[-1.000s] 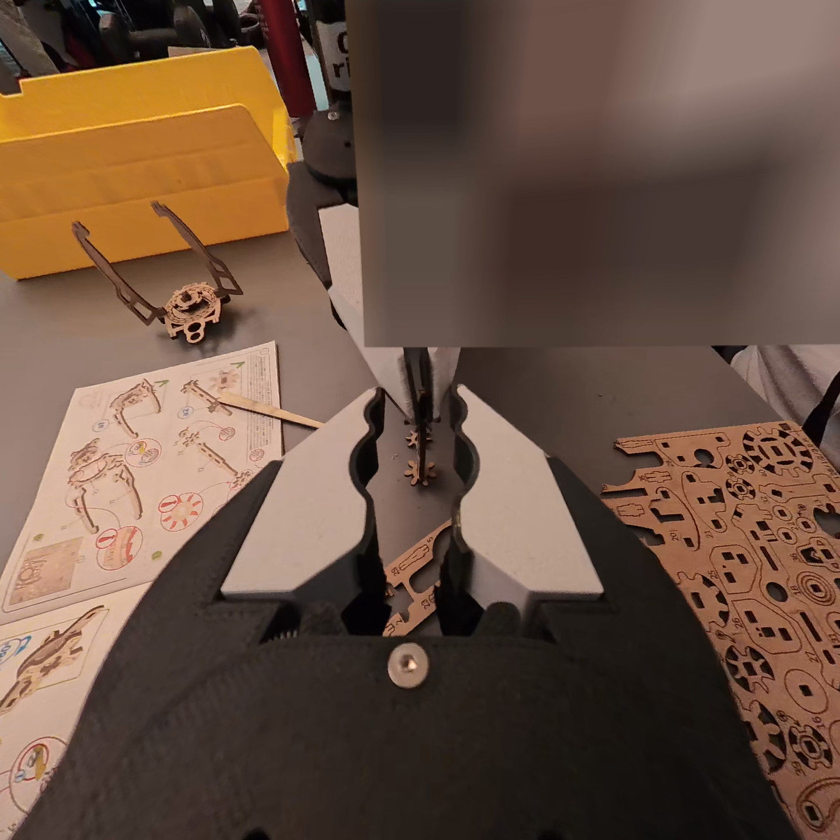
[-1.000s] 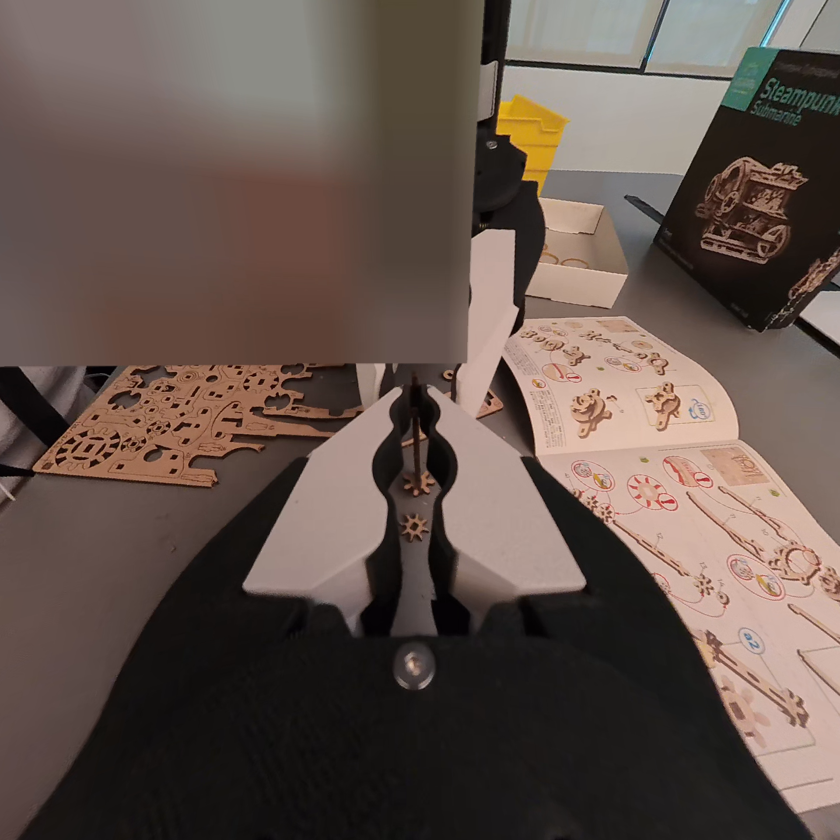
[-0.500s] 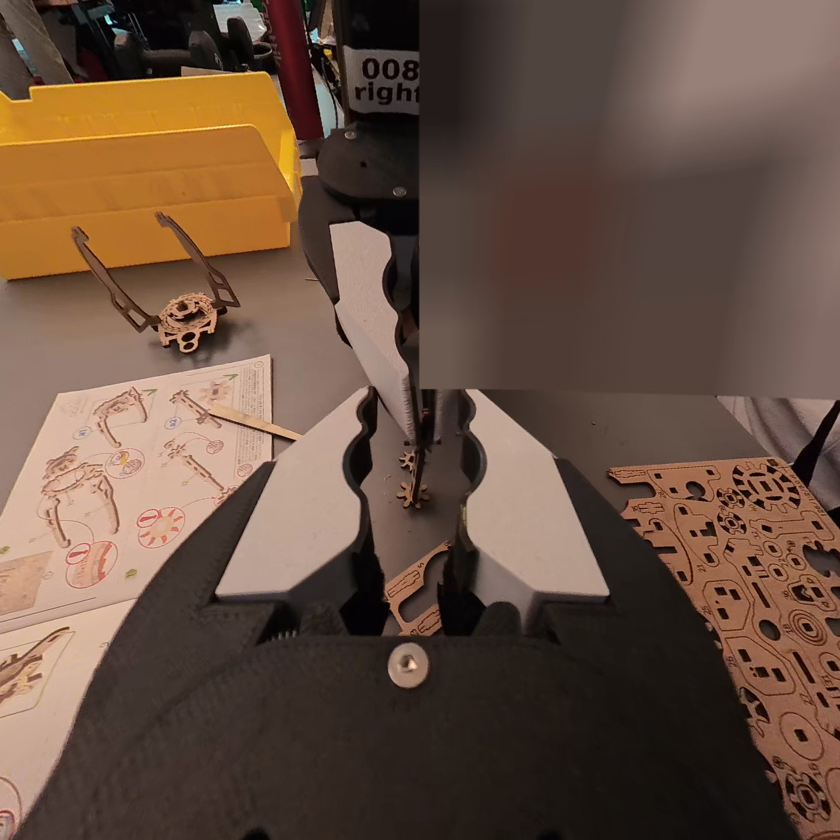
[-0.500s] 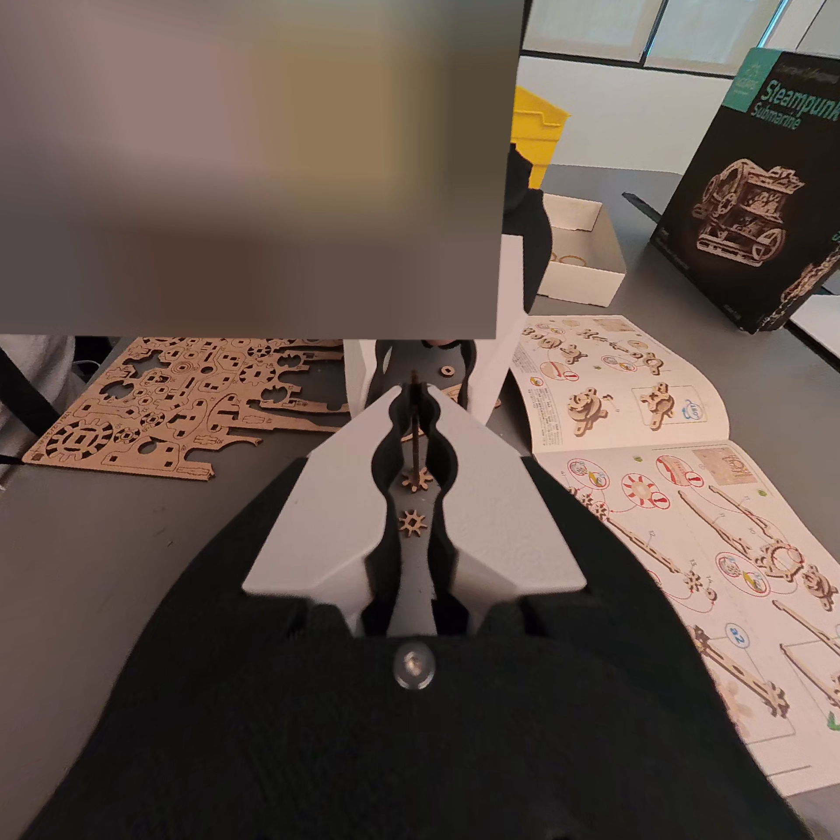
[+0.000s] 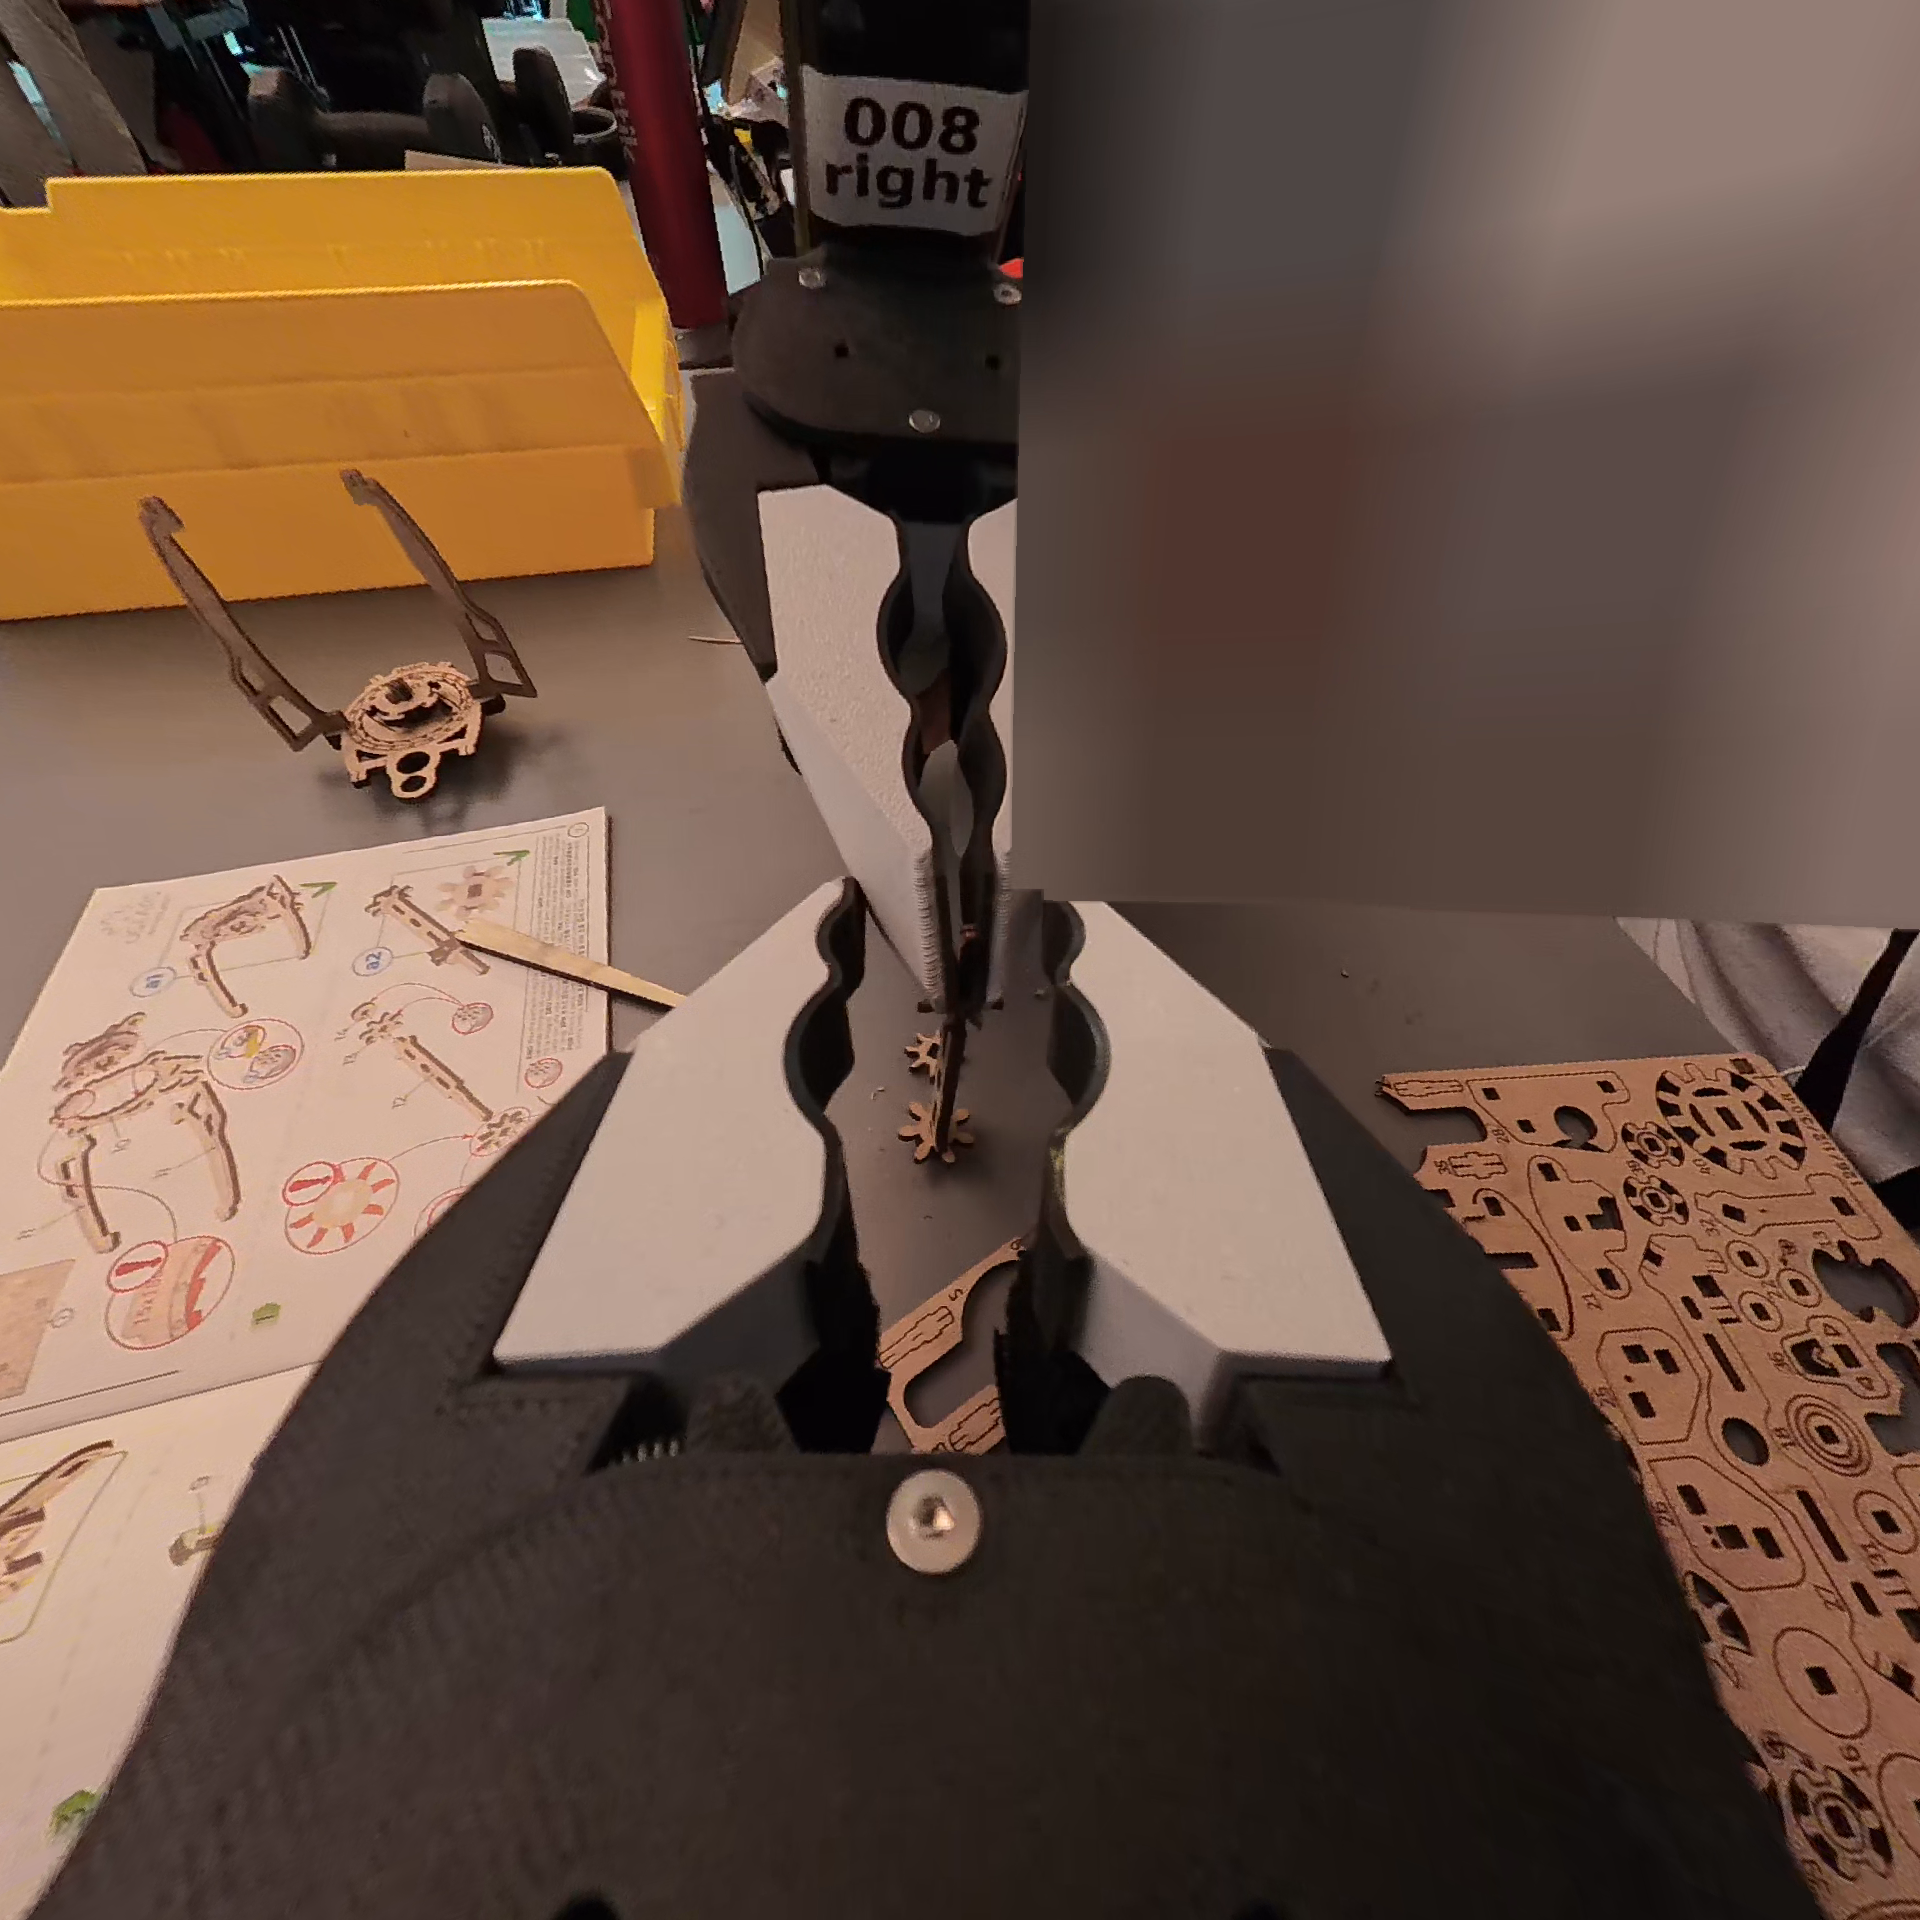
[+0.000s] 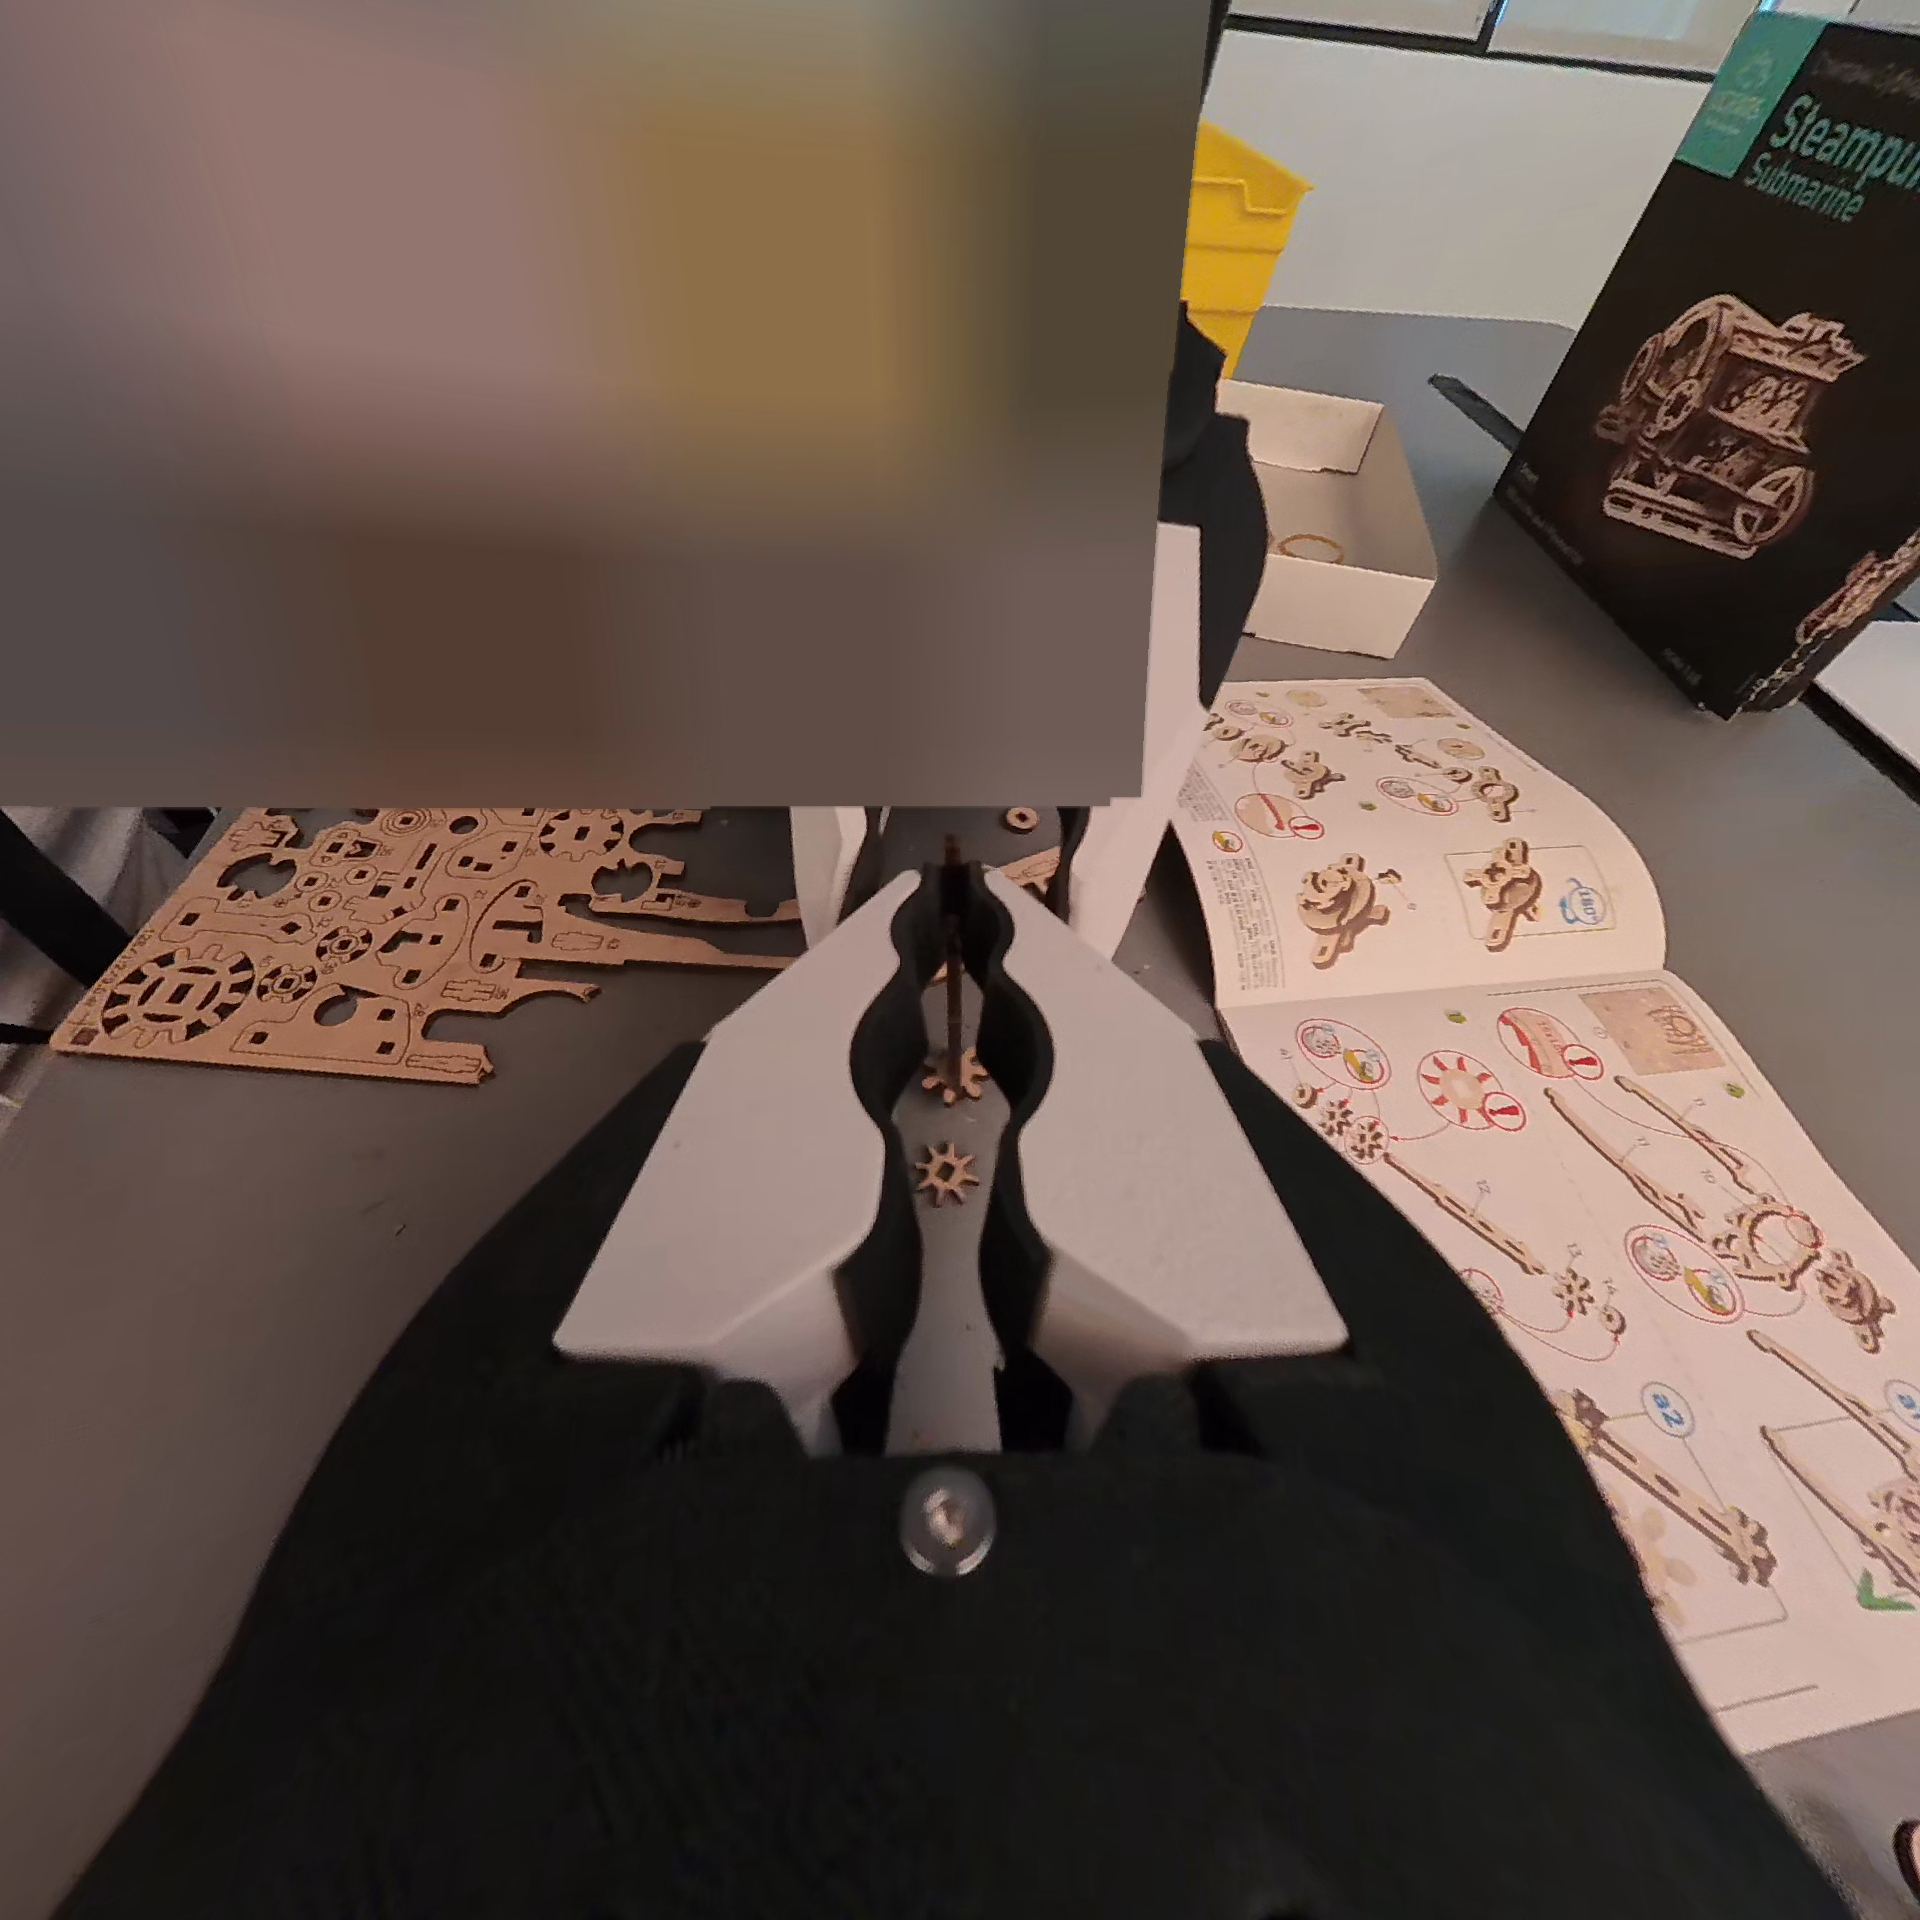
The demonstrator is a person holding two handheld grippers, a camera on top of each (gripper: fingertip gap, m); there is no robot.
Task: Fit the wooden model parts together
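My right gripper [image 6: 951, 883] is shut on a thin dark wooden strip [image 6: 952, 977] that stands nearly upright on the grey table. A small wooden gear [image 6: 954, 1075] sits on the strip's lower end. A second, loose gear [image 6: 945, 1174] lies flat on the table just behind it. In the left wrist view the right gripper [image 5: 958, 935] comes in from the far side with the strip [image 5: 951, 1039] and its gear [image 5: 940, 1127]; the loose gear [image 5: 923, 1051] lies beyond. My left gripper [image 5: 956, 914] is open and empty, its fingers on either side of the strip without touching it.
A cut-out wooden parts sheet [image 5: 1714, 1351] lies to the right, also in the right wrist view [image 6: 364, 935]. An open instruction booklet [image 5: 312, 1039] lies left. Behind are a part-built assembly with two dark arms [image 5: 405, 717] and a yellow bin [image 5: 312, 416]. A dark product box [image 6: 1745, 364] and a white tray [image 6: 1340, 520] stand farther off. My two grippers' fingertips are within a few centimetres of each other.
My left gripper has drawn back from the right gripper and its fingers stand a little wider apart. The right gripper still holds the strip in the same place.
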